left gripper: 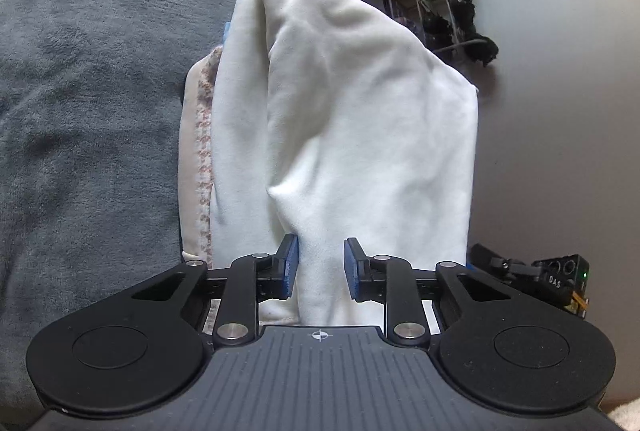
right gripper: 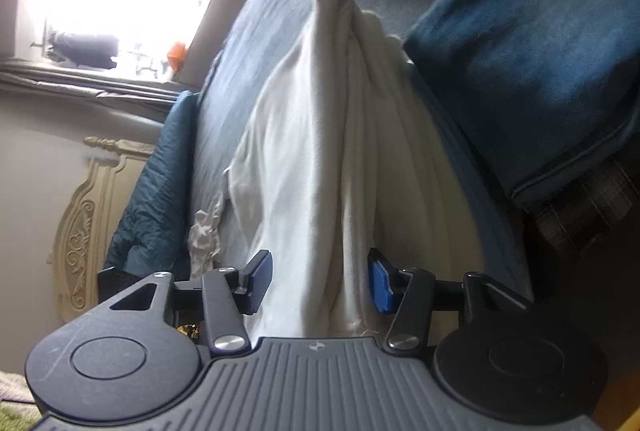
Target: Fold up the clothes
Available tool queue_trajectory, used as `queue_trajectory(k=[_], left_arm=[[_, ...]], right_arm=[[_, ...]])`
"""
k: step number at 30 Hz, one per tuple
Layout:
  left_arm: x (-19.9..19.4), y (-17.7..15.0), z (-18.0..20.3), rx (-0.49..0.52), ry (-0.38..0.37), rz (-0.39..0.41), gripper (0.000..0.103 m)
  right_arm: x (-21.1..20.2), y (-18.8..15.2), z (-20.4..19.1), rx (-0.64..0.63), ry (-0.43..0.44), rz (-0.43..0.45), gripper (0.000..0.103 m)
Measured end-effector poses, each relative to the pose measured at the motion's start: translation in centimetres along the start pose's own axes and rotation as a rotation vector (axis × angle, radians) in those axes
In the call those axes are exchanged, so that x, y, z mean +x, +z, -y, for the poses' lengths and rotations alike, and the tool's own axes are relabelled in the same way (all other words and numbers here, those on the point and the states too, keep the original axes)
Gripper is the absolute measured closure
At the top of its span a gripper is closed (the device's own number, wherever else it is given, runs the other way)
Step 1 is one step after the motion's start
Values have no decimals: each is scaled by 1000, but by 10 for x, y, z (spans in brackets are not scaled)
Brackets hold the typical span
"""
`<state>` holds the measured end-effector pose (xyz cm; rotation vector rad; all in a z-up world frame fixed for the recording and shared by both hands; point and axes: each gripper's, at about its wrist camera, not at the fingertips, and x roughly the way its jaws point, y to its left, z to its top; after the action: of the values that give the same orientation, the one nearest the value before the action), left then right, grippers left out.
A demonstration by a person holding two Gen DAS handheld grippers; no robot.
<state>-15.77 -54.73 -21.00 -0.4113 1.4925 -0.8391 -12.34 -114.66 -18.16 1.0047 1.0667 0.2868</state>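
White garment stretched between two hand-held grippers above a grey-blue bed cover.

The left gripper pinches a bunched fold of the white garment; the right gripper stands wider, gathered cloth filling its jaws. The garment hangs over the bed cover near its floor-side edge; a folded blue cloth lies beside it.

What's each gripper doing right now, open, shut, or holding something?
Left gripper: closed on a bunched fold of the white garment.
Right gripper: white garment between its fingers, but whether the pads press it cannot be told.
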Motion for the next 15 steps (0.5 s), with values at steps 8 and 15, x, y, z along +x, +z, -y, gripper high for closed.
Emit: queue_trajectory(k=[8,15], left_arm=[[1,-5,-1,-44,36,43,91],[-12,-9,13,-76,-32,80,98]], right_arm=[[18,-6,-20,-42,-154,-29,56],[12,1,-46,-138,-247,-55,88]])
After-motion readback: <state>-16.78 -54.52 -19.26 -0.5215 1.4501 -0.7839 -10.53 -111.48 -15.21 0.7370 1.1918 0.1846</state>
